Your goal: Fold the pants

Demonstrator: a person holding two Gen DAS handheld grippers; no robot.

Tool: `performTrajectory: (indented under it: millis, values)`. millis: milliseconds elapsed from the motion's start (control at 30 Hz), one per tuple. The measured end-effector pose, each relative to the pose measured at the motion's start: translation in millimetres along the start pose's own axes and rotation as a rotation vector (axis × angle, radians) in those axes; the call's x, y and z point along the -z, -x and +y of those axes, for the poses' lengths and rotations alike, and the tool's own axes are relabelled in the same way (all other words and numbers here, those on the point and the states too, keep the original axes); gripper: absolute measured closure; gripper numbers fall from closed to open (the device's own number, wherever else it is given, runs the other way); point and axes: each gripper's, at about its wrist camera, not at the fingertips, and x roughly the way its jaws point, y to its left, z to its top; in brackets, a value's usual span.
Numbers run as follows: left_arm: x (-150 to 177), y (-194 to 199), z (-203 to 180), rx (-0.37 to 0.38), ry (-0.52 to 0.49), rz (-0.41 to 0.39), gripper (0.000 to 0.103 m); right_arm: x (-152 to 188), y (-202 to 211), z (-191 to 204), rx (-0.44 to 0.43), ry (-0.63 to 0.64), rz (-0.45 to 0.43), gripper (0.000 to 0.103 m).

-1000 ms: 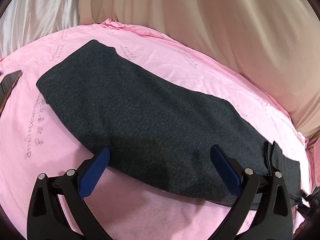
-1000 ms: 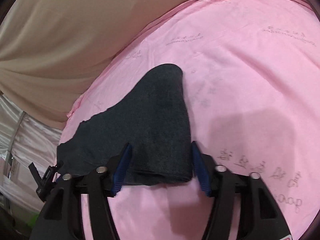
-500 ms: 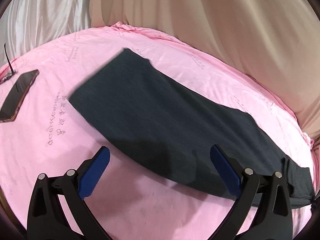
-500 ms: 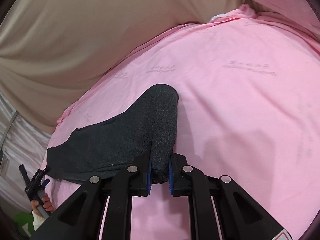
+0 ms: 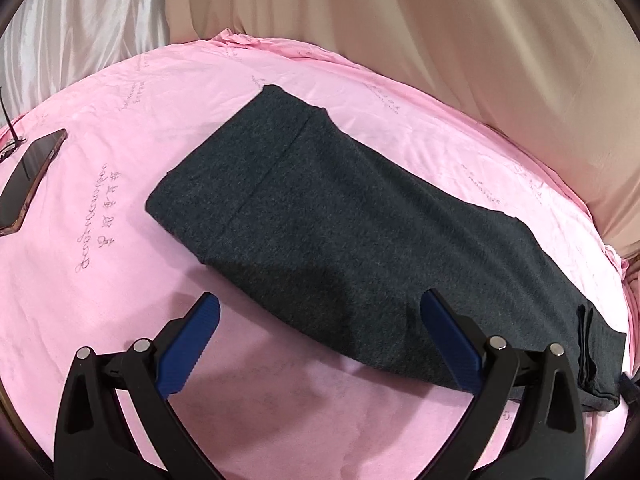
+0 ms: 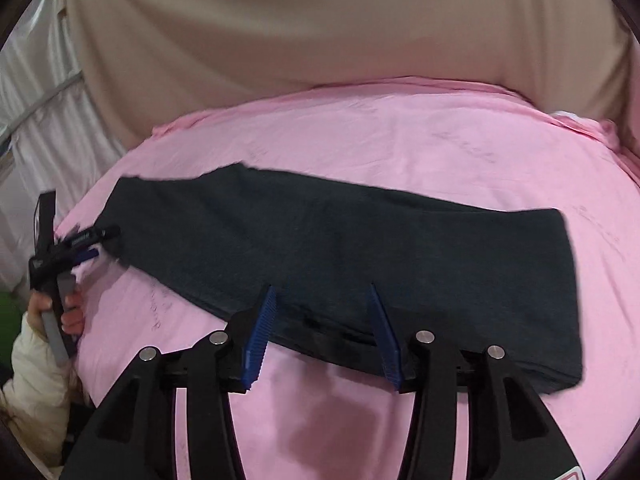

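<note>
**Pants flat on sheet, both grippers clear**

Dark grey knit pants (image 5: 360,220) lie folded lengthwise on pink sheet (image 5: 100,300), just ahead of both tools. Left hand-held gripper (image 5: 320,340): spread wide, nothing pinched. Right hand-held gripper (image 6: 324,332): jaws opening, pads clear of the cloth beyond them. Black phone (image 5: 28,184) far left of left gripper. Bare pink sheet around the pants' edges.

Dark charcoal heathered pants (image 5: 340,216), pink sheet (image 5: 120,272) with faint grey script at 9 o'clock, beige curtain (image 6: 320,28), blue-padded black left gripper (image 5: 320,312), black phone (image 5: 28,176).
</note>
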Motion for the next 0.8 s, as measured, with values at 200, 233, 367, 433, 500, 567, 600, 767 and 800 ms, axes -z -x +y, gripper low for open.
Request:
performTrajectory:
  millis: [200, 233, 367, 433, 500, 567, 600, 767, 800]
  values:
    - [-1, -5, 18, 0.066, 0.080, 0.022, 0.005, -9, -26, -2, -0.041, -0.069, 0.035, 0.096]
    - [-2, -6, 19, 0.070, 0.085, 0.019, 0.005, -15, -16, 1, -0.054, -0.069, -0.010, 0.096]
    - [-1, -6, 16, 0.075, 0.076, 0.015, 0.005, -26, -32, 14, -0.086, -0.005, 0.026, 0.090]
    - [-1, -4, 18, 0.083, 0.080, 0.012, 0.005, -17, -56, 12, -0.008, 0.016, 0.098, 0.086]
    - [-2, 3, 25, 0.092, 0.101, -0.003, 0.005, -14, -48, 13, -0.014, 0.012, 0.065, 0.067]
    - [-4, 13, 39, 0.089, 0.128, -0.024, 0.005, -13, -42, 19, 0.006, 0.039, 0.042, 0.048]
    - [-6, 17, 47, 0.079, 0.146, -0.033, 0.005, -12, -44, 23, 0.009, 0.058, 0.043, 0.047]
    - [-19, 9, 96, 0.070, 0.313, 0.041, 0.005, -15, -54, 22, 0.055, 0.077, 0.042, 0.094]
    - [-20, 7, 104, 0.081, 0.343, 0.054, 0.005, -25, -49, 20, 0.047, 0.040, 0.009, 0.095]
